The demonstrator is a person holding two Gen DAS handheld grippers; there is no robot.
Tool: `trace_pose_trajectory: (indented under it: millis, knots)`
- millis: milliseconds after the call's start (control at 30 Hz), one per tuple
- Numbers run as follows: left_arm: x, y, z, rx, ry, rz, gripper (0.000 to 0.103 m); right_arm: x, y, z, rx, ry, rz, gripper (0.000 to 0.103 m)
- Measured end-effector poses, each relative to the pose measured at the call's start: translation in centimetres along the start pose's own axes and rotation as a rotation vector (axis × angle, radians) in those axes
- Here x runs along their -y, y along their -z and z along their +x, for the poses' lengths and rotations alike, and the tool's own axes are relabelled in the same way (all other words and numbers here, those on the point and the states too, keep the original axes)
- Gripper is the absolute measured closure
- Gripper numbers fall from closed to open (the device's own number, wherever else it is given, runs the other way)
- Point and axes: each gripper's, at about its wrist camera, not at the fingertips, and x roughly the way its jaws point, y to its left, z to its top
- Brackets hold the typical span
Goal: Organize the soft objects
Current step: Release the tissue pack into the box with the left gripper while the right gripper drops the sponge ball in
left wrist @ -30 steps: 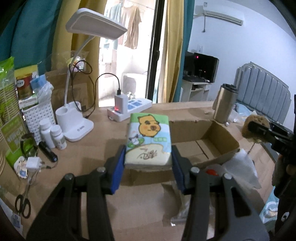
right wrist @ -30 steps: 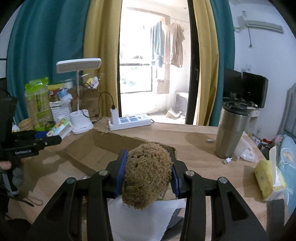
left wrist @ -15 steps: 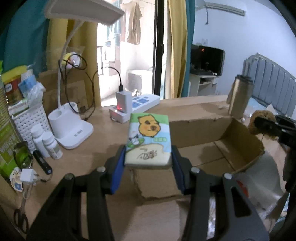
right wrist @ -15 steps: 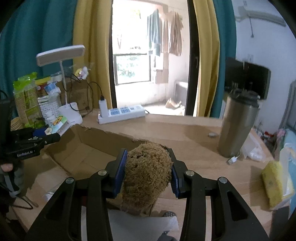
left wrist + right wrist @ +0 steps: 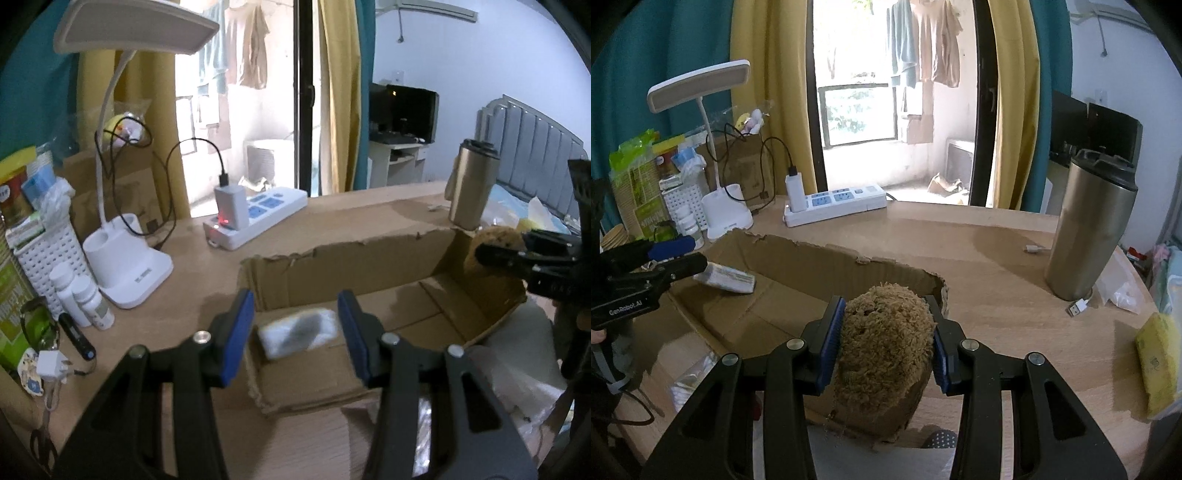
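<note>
- On our left, the left claw hangs with its blue-padded jaws spread apart and nothing between them, just above the near-left corner of the shallow torn brown cardboard box.
- Below that gap the small white plastic-wrapped tissue pack sits in the box; it is blurred in the left view, and in the right view it looks tilted against the box floor, so we cannot tell whether it has settled flat.
- We judge that item as good as placed: one soft thing is in the box.
- Moving right, our right claw is closed on the shaggy tan plush ball, pinched on both sides, held at the near-right rim of the box and not yet over its floor.
- That plush is the step in hand, as we read it: it has to be carried inward over the rim and let go beside the tissue pack.
- Farthest right, a yellow sponge lies on the wooden table, well apart from the box; if it counts as soft, it remains to be done.
</note>
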Motion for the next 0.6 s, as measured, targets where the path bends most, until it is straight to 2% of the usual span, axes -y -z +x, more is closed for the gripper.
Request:
trace_pose_trajectory:
  millis: [100,200,267,467,600]
  knots:
    - [-0.4,0.2,0.6,-0.04,0.012,-0.035,0.053,-0.1,0.0,0.0,-0.008,-0.001,-0.006,0.056]
    - [-0.6,0.4,0.3,-0.039,0.018,-0.049,0.052,-0.2,0.0,-0.2,-0.004,-0.011,-0.017,0.042]
    - [-0.7,0.4,0.0,-0.031,0.019,-0.05,0.051,-0.3,0.0,-0.3,0.002,-0.017,-0.019,0.038]
    - [-0.7,0.8,-1.1,-0.019,0.026,-0.059,0.05,-0.2,0.1,-0.6,0.01,-0.012,-0.01,0.038]
    - [-1.0,1.1,-2.8,0.012,0.053,-0.1,0.05,0.0,0.2,-1.6,0.024,-0.006,0.0,0.038]
